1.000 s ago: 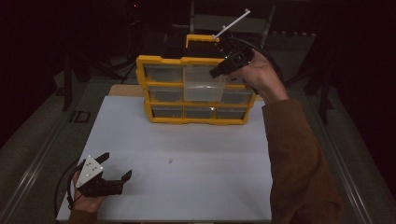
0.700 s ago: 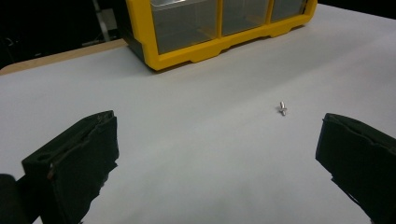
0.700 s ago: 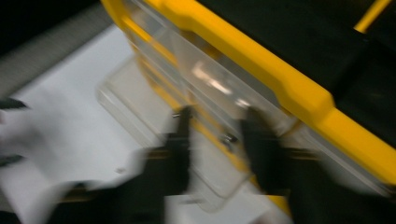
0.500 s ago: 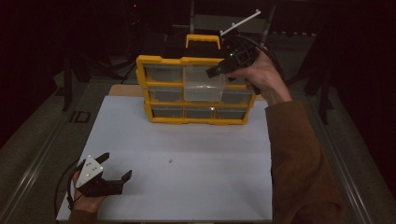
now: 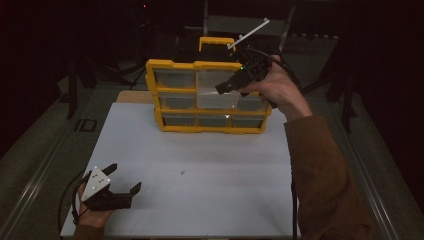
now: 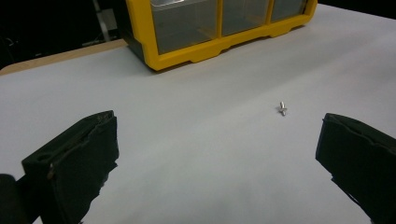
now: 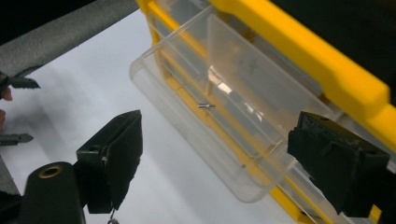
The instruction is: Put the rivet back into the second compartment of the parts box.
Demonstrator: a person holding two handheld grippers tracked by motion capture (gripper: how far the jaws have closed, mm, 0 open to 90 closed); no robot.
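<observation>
1. Left gripper (image 5: 119,186), at 7 o'clock on the table (image 5: 240,165): jaws apart, empty.
2. Screw (image 6: 282,108) lies mid-table, uncollected; next move calls for a fine pinch.
3. Right gripper (image 7: 224,158), at 1 o'clock over the pulled-out drawer (image 7: 196,93): jaws have just been opening, nothing between; a screw (image 7: 205,106) lies inside. Drop step judged done.

A screw (image 7: 204,106) lies in the pulled-out drawer (image 7: 196,126) of the organizer (image 5: 207,95); another screw (image 5: 182,172) lies before it.

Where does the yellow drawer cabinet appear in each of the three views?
High view: the yellow drawer cabinet stands at the far centre of the table, with one clear drawer pulled out.
Left gripper view: along the top edge, from centre to right.
Right gripper view: diagonally from top centre to lower right.
Shared landmark: the white tabletop beneath it.
</observation>
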